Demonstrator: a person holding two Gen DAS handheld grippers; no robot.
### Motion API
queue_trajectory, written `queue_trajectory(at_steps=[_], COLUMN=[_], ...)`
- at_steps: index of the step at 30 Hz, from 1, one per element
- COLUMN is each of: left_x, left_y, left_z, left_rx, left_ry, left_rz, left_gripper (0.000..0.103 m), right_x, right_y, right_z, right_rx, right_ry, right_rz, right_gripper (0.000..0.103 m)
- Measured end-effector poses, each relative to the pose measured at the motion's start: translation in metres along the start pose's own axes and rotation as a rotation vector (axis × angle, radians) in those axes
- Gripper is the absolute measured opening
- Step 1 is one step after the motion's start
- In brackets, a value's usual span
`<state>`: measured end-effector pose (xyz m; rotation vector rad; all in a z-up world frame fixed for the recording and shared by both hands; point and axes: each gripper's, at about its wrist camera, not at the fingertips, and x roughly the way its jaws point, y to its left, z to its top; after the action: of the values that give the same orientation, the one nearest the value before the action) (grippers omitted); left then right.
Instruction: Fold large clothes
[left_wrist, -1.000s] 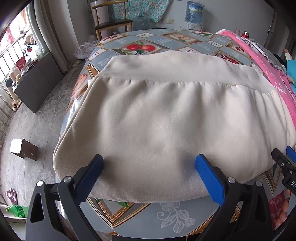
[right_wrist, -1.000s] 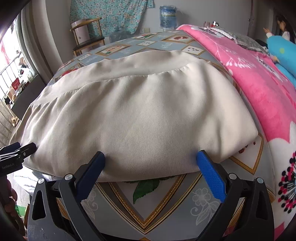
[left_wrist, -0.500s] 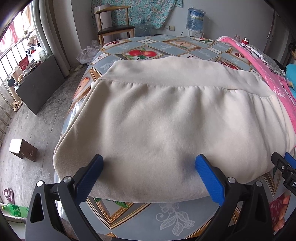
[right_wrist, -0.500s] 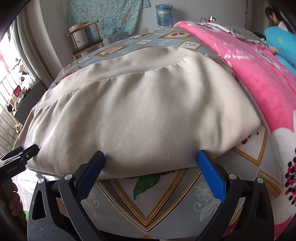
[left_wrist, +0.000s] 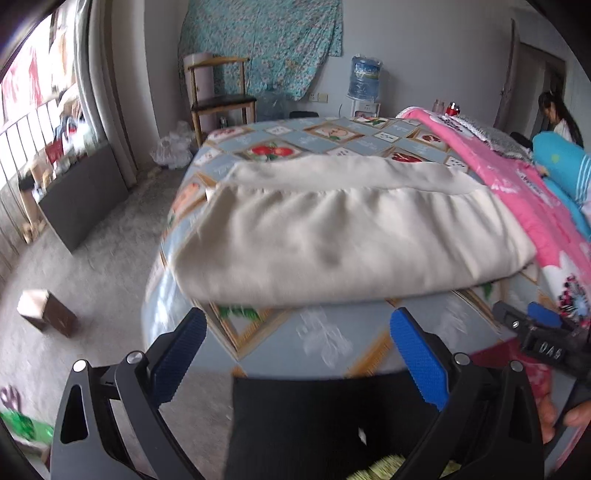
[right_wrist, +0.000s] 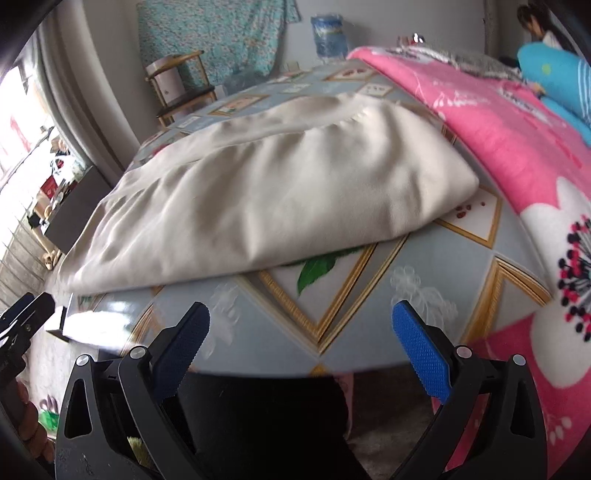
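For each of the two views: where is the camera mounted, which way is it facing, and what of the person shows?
Left wrist: on the left claw, open, facing across the table at the folded cream garment; the right claw and fingers show at right.
Right wrist: on the right claw, open, facing the same garment; the left claw shows at left.
Shared: garment, table, pink blanket, chair.

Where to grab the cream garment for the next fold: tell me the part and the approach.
Probably the two near corners of the cream garment, from the table's near edge. That folded edge faces the open left gripper and open right gripper, both clear of the cloth.
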<state>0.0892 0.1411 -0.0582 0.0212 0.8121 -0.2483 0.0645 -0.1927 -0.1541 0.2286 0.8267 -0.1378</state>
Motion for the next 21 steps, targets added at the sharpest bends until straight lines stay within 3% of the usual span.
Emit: queue_trajectory(at_steps=[3,10,17,21], left_x=[-0.011,-0.031,-0.025,-0.019], left_y=[-0.002,-0.014,-0.023,-0.024], left_z=[-0.015,-0.024,-0.024,-0.02], left_rx=[-0.054,-0.071,-0.065,-0.058], left_ry=[0.03,0.017,0.042,0.047], left_rz=[-0.032,0.001,0.057,0.098], left_gripper=[0.098,0.098,0.098,0.098], right_x=[-0.025,-0.07,-0.068,-0.06], right_y=[0.011,0.025,0.031,0.034], right_z=[-0.014,-0.021,-0.027,-0.026], right_rx=[0.0,-0.031,-0.074,-0.087], right_ry=[-0.027,-0.137,-0.086,-0.048], right_rz=[0.003,-0.057,-0.113,-0.102], right_gripper=[0.096,0.096,0.096,0.096])
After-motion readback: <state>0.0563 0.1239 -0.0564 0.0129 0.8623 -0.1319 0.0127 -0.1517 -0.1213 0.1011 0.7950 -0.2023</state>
